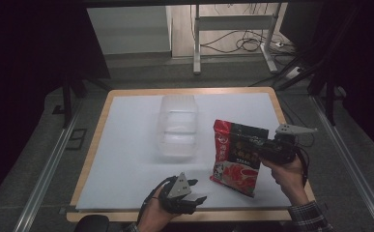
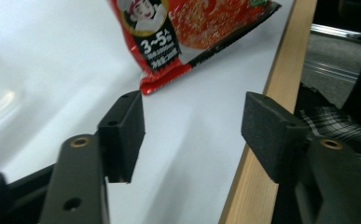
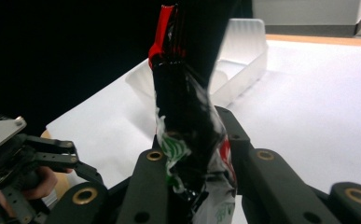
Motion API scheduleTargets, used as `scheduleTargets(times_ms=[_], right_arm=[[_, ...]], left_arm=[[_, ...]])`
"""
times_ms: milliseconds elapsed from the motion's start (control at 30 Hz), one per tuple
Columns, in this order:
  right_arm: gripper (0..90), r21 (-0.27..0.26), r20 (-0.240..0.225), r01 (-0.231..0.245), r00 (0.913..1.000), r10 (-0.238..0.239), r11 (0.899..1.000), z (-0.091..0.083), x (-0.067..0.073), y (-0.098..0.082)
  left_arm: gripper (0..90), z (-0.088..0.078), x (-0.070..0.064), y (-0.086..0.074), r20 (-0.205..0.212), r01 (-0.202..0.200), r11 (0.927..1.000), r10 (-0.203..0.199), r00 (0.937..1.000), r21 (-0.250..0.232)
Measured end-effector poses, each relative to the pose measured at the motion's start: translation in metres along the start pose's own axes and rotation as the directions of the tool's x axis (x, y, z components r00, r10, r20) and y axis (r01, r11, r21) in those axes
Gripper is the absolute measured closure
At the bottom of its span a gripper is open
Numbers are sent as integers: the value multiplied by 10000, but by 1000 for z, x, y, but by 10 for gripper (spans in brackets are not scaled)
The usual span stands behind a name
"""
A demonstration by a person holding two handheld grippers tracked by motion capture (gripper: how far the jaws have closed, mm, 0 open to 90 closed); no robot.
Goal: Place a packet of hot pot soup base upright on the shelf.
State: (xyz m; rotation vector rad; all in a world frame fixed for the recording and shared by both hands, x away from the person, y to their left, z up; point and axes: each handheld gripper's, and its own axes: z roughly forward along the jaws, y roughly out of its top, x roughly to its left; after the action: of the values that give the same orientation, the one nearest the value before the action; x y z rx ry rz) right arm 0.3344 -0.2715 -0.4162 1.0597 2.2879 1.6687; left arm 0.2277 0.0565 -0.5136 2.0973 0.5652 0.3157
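Packet lifted by our right gripper

Our right gripper (image 1: 267,146) clamped the packet's (image 1: 237,155) right edge, holding it tilted above the mat beside the tray (image 1: 177,126); our left gripper (image 1: 193,189), jaws apart and empty, sat nearer us.

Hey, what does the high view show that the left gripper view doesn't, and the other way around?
High view alone: the clear plastic container and the right gripper clamped on the red packet's edge. Left gripper view alone: the left gripper's pads close up, standing apart with nothing between them. Both: the packet, the white table top and its wooden edge.
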Motion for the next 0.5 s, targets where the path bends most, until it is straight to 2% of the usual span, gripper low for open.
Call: scheduleTargets(times_ms=[133, 333, 500], right_arm=[[770, -109, 251, 29, 9997, -26, 9999, 0, 1, 5], [770, -265, 406, 52, 9992, -41, 9996, 0, 2, 13], [769, -390, 510, 53, 9987, -33, 9992, 1, 1, 18]], left_arm=[[281, -8, 4, -6, -280, 190, 9998, -190, 9994, -12], [201, -15, 5, -12, -630, 230, 9997, -224, 9978, 91], [129, -21, 7, -16, -813, 475, 9987, -458, 9956, 189]])
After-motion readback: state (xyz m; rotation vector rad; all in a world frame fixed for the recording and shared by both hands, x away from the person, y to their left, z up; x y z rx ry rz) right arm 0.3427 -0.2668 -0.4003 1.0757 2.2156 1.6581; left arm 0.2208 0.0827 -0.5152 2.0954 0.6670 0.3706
